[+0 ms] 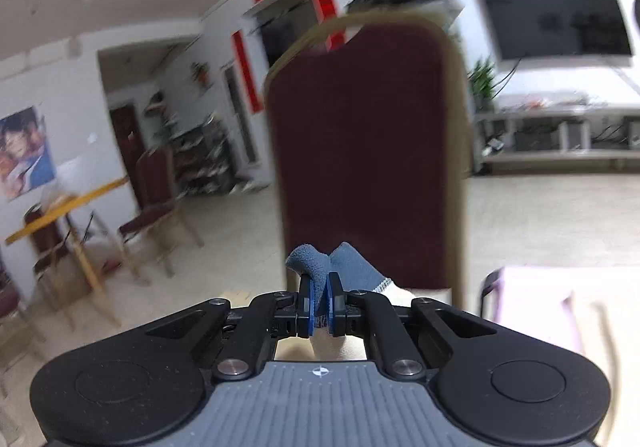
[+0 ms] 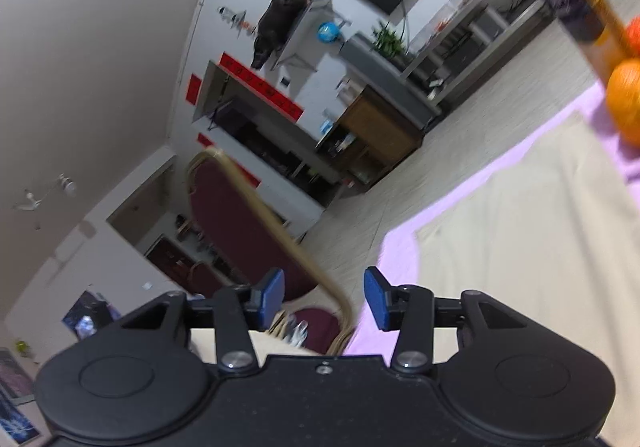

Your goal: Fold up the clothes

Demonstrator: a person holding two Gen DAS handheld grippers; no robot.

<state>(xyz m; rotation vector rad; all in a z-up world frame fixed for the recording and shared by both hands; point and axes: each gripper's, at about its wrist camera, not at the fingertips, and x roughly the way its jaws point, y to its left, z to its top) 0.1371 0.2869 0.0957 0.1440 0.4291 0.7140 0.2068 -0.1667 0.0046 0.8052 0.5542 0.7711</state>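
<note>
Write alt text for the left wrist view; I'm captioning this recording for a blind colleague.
The left gripper is shut on a blue-grey sock with a white section, lifted in front of a dark red chair back. Behind lies a blurred room with a wall-mounted television and a yellow-edged table.

Sock (image 1: 320,267) mostly hidden below pads; background motion-blurred.

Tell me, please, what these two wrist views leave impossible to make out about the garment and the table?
- Blue-grey garment, left wrist view: only the bit pinched in the left tongs shows; the tongs' body hides the rest.
- Table, right wrist view: its far end is blurred and cut by the frame edge.
- Orange objects, right wrist view: too blurred to identify.
- Right tongs: open, empty.
</note>
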